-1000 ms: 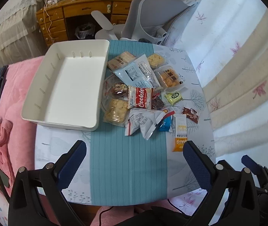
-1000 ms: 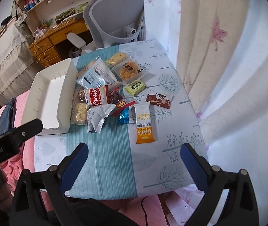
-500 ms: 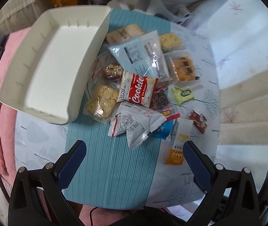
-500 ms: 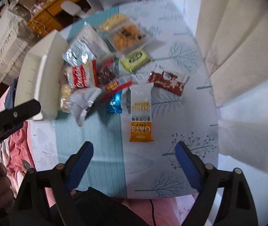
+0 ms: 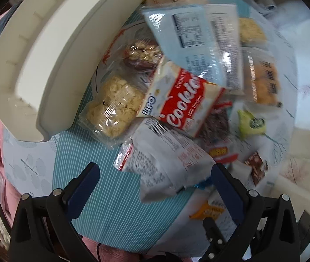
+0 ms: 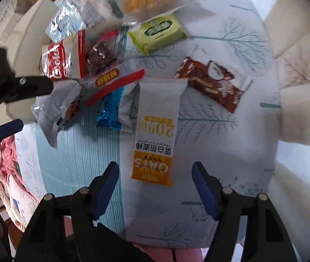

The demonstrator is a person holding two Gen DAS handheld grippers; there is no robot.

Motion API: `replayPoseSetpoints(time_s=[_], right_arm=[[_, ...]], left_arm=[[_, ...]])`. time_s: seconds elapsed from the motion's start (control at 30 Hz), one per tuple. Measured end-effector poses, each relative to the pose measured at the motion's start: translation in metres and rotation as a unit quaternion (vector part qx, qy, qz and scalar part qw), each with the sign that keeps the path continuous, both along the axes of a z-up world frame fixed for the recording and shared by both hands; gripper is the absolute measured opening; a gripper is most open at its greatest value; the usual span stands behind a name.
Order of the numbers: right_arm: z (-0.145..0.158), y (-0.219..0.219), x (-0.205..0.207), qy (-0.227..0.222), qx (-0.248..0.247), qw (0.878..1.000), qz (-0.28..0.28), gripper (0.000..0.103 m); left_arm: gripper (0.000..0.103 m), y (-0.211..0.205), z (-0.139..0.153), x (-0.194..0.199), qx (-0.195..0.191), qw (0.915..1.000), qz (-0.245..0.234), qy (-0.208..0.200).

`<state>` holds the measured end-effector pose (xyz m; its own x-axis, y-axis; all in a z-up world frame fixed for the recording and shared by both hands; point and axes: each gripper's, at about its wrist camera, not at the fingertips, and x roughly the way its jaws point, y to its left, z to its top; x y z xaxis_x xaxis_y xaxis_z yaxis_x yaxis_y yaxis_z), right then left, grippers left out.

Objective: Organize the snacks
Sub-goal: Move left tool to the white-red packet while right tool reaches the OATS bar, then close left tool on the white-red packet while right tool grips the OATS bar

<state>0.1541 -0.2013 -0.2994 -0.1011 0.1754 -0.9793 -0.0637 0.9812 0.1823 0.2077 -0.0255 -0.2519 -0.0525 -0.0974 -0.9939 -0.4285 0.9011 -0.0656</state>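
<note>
— Two tools are over the desk [image 6: 231, 131], yes? How do they stand?

— My left tool [image 5: 155, 180] is apart, above the grey crumpled packet [image 5: 163, 166], not touching it. My right tool [image 6: 156, 180] is closing; the oat bar [image 6: 155, 131] has its orange end between the pads, but they do not press it.

— Where are the other snacks?

— Heaped on the desk just beside the white tray [image 5: 52, 50]. The Cookies packet [image 5: 181, 100] lies in the middle of the heap.
</note>
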Motion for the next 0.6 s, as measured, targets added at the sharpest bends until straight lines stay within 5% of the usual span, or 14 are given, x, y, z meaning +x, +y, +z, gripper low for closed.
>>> replayPoseSetpoints(time_s=[0.3, 0.6], right_arm=[[-0.016, 0.012, 0.009, 0.012, -0.008, 1.0, 0.024, 0.051], [-0.028, 0.008, 0.018, 0.019, 0.0, 1.0, 0.021, 0.04]], left_arm=[[0.088, 0.003, -0.037, 0.005, -0.058, 0.9963, 0.056, 0.03], [0.069, 0.006, -0.04, 0.0, -0.063, 0.9959, 0.061, 0.023]])
